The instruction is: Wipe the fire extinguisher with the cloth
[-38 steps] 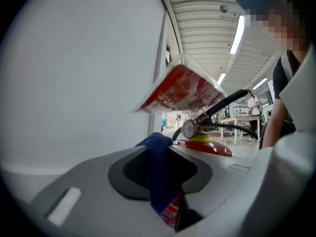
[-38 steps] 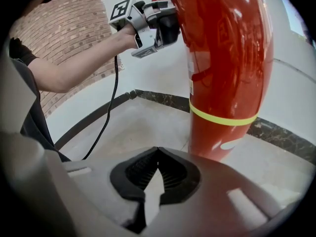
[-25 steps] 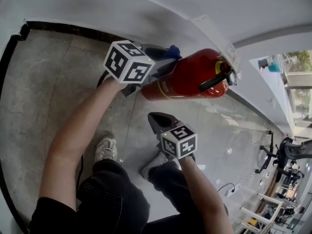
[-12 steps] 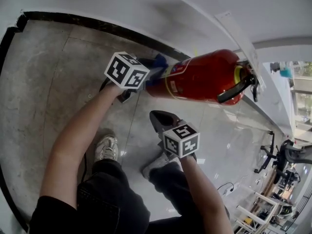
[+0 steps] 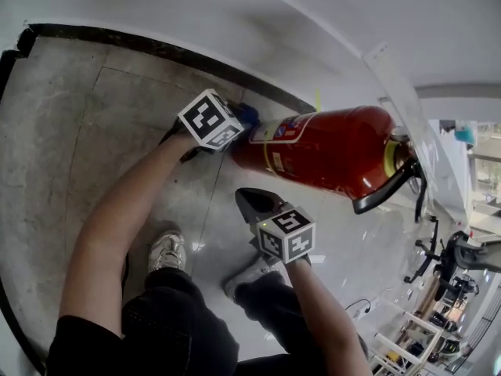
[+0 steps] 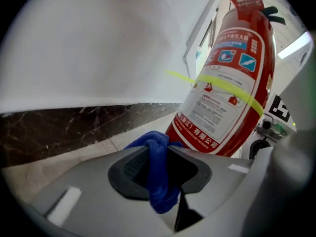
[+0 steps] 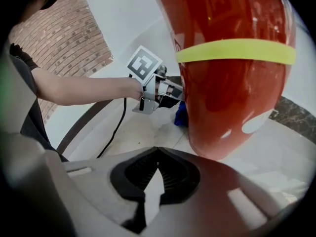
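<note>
- The left gripper (image 6: 160, 157) has its jaws clamped on a fold of the soft blue cloth (image 6: 157, 191), which bunches out in front of the pads.
- The right gripper (image 7: 157, 162) has its jaws brought together at the tips with nothing between them.
- The red glossy metal fire extinguisher (image 5: 329, 151) stands at the edge of the pale tiled floor (image 5: 102, 131), close to the dark skirting strip (image 6: 59, 127) under the white wall.
- The cloth sits low against the cylinder's side, by its base. Whether it actually presses there cannot be told for certain.
- The right gripper hovers just beside the lower cylinder on the opposite side, apart from it.
- The cylinder is probably heavy and rigid, and its painted skin looks slippery. A push high up could tip it.
- The black lever handle (image 5: 383, 194) or the neck looks the best place to steady it.
- The cloth is light and limp, so a firm pinch should hold it.
</note>
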The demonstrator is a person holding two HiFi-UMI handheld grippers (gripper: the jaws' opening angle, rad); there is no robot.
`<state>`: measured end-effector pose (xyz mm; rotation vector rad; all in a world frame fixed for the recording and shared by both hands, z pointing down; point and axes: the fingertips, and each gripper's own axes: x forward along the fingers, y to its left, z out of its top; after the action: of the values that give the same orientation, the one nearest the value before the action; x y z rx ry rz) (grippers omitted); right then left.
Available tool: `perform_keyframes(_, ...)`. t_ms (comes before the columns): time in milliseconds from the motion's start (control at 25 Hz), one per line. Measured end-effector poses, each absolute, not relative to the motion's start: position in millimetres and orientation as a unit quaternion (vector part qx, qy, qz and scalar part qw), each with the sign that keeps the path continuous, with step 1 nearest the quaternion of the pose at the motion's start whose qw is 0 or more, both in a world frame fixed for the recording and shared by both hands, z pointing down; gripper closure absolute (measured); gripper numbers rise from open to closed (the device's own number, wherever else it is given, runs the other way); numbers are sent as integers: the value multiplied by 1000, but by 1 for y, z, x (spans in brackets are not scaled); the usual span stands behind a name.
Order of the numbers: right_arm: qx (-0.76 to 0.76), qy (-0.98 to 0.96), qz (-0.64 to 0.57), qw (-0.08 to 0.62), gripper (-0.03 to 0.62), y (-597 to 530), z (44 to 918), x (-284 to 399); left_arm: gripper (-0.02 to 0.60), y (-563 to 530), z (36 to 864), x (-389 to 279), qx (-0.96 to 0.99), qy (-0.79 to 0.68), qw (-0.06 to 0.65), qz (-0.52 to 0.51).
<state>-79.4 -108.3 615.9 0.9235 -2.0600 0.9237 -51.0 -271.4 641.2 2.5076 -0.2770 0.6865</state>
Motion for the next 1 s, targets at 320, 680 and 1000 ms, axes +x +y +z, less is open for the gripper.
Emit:
perform_keyframes(320,355,-788,373,336,591,-110,627,-70,488,-294,649,-21,918,-68,313,234)
perform_keyframes(680,354,-788,370,343,591,-116,623,-65,488,-300,574,-15,947,-18,278,159)
perform_keyframes(1000,349,-801,337,351,591,-118,594,-78,488,-291,512,-24,963,-20,209,171)
